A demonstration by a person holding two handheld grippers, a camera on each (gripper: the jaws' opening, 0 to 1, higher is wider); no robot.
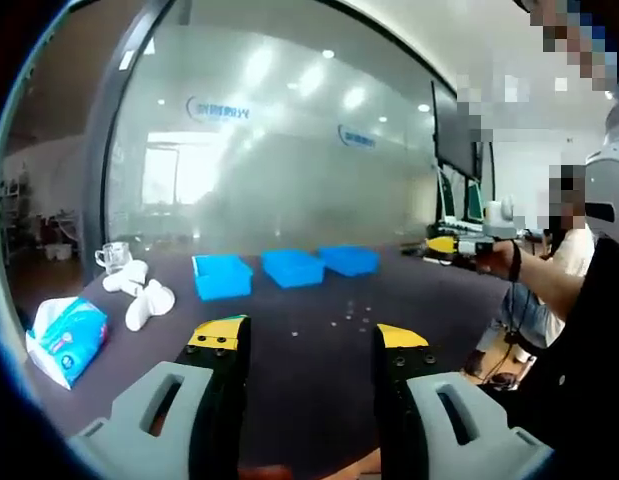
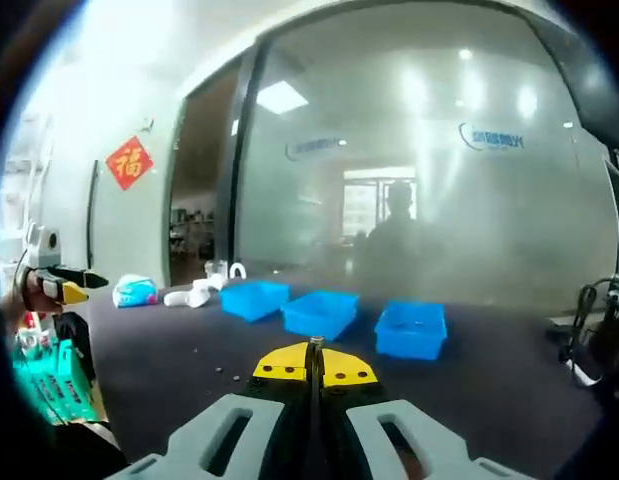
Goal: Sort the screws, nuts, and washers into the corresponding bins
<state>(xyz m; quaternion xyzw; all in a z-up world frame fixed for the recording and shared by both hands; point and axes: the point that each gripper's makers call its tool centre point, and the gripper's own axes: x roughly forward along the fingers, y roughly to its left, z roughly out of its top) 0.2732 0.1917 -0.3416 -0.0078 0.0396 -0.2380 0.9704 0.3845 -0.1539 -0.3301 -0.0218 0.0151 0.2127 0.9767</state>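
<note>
— Nearest, what's the left hand-held gripper [image 1: 307, 340] doing?
— Jaws spread, nothing between them, above the dark bench [image 1: 289, 400].
— And the right hand-held gripper [image 2: 315, 352]?
— Pressed together on a small screw [image 2: 315, 343]. Loose hardware [image 1: 354, 315] lies mid-bench; three blue bins [image 1: 287, 268] sit far.

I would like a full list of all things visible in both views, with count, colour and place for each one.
Bins: three, blue, in a row on the table's far side.
Small parts: several, grey, scattered before the bins; too small to tell apart.
Tissue pack: one, blue and white, table's left edge in the left gripper view.
White objects: a few, beside the tissue pack.
Glass cup: one, clear, behind the white objects.
Table: one, dark.
Left gripper: yellow-tipped jaws, apart.
Right gripper: yellow-tipped jaws, closed on something thin.
</note>
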